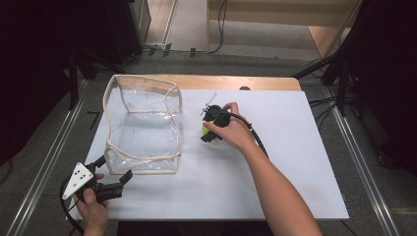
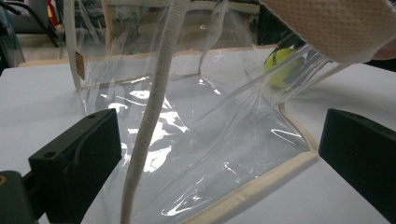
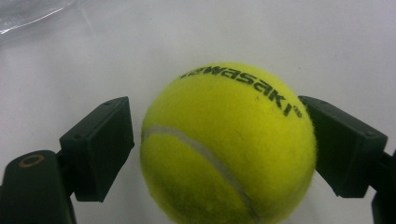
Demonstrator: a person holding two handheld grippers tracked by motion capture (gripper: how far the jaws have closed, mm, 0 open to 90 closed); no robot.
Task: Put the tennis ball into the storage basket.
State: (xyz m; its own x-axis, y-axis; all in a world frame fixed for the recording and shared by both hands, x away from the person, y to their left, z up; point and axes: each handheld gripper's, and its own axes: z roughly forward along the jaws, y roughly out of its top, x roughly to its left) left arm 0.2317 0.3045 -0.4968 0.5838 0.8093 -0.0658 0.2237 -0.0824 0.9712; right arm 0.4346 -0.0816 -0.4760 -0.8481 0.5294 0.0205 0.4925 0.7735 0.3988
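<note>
A yellow tennis ball (image 3: 229,149) with black lettering rests on the white table sheet (image 1: 275,162), right of a clear plastic bag (image 1: 142,123) with beige trim. My right gripper (image 3: 216,144) points down over the ball (image 1: 205,131), its black jaws set against the ball's two sides. At the bag's near left corner my left gripper (image 1: 117,167) lies low on the table with its jaws wide open. In the left gripper view the bag's bottom edge (image 2: 252,191) lies between the jaws of the left gripper (image 2: 219,154), untouched, and a beige strap (image 2: 154,107) hangs in front. Through the plastic the ball (image 2: 280,65) shows.
The bag stands open-topped on the left half of the sheet. A wooden table edge (image 1: 236,82) runs along the back. Metal rails (image 1: 366,167) flank both sides, with dark stands and cables beyond.
</note>
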